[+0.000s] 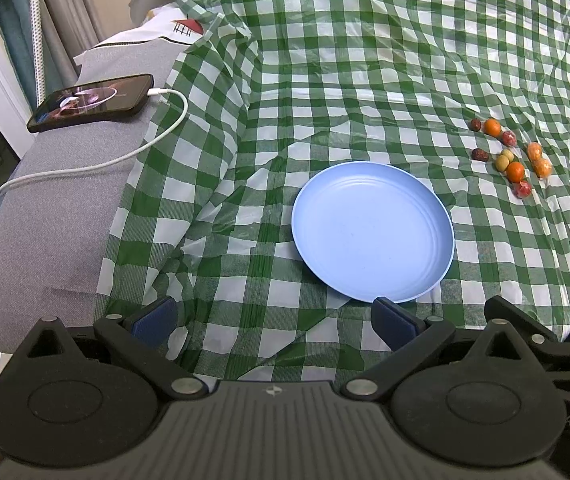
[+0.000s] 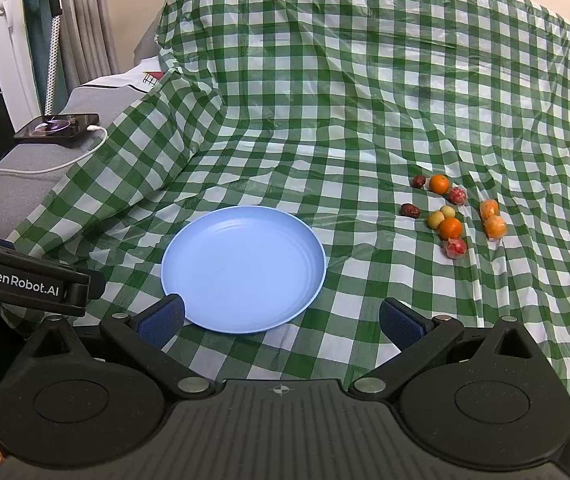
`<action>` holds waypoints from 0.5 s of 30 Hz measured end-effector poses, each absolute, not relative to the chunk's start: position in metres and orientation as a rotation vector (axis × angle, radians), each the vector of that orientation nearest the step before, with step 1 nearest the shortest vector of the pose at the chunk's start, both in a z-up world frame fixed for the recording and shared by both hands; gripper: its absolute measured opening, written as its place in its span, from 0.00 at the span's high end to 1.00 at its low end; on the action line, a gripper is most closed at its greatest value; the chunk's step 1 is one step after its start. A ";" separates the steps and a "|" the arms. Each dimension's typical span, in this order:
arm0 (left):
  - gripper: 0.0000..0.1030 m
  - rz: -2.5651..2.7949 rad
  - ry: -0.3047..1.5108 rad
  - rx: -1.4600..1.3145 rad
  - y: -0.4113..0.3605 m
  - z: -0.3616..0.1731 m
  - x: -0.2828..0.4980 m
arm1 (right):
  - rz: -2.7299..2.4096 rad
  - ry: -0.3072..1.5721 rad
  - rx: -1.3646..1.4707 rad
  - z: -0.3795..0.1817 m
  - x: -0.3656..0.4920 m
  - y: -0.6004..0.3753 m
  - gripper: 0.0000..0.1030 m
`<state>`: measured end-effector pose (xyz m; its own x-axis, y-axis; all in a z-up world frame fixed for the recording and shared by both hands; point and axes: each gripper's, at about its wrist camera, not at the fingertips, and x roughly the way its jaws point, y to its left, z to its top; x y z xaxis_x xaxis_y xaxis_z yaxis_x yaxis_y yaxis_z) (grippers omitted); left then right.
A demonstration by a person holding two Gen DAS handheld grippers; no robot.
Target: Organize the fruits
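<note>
Nearest the cameras, both tools are hovering low over the front edge of the bed: the left tool (image 1: 275, 320) is holding its blue-padded jaws wide apart with nothing between them, and the right tool (image 2: 281, 320) is likewise standing spread and empty, its left pad sitting just in front of the near rim of the plate. Part of the left tool's black body, bearing white lettering, is showing at the left edge of the right wrist view. Just beyond the fingers, a round pale-blue plate (image 2: 205, 264) with faint concentric rings is lying flat and bare on the green-and-white checked cloth (image 2: 325, 120), which is draping loosely in wrinkles over the bed. Farther on and to the right of the plate, well apart from it, the fruits are lying in a loose cluster on the cloth: a dark reddish-brown wrinkled date (image 2: 410, 210) is sitting nearest the plate, with a second date (image 2: 419, 181) behind it; two small yellow-green round fruits (image 2: 441, 216) are touching each other; a bright orange citrus (image 2: 451, 228) is sitting just beside them, and another orange citrus (image 2: 439, 184) is lying farther back. Two red fruits in clear wrapping (image 2: 455, 247) are resting at the near and far sides of the cluster, and two orange fruits in clear wrapping (image 2: 494, 226) are lying side by side at its right. Far to the left, on the bare grey part of the bed, a dark phone (image 1: 93, 102) is lying with its screen lit and a white cable (image 1: 97, 164) plugged in.
</note>
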<state>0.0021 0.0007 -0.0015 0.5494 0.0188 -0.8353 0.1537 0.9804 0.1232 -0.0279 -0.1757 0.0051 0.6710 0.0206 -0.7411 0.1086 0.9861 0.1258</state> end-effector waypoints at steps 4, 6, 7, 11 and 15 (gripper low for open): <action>0.00 -0.084 0.975 0.184 0.001 -0.002 0.002 | -0.049 0.835 0.165 0.005 -0.028 -0.176 0.00; 0.00 -0.083 0.974 0.181 0.001 -0.002 0.001 | -0.049 0.835 0.165 0.005 -0.028 -0.177 0.00; 0.00 -0.083 0.975 0.181 0.001 -0.002 0.002 | -0.049 0.835 0.165 0.005 -0.028 -0.177 0.00; 0.00 -0.084 0.966 0.181 0.001 -0.002 0.001 | -0.050 0.833 0.165 0.005 -0.028 -0.177 0.00; 0.00 -0.090 0.957 0.173 0.000 -0.002 0.001 | -0.051 0.835 0.169 0.005 -0.029 -0.178 0.00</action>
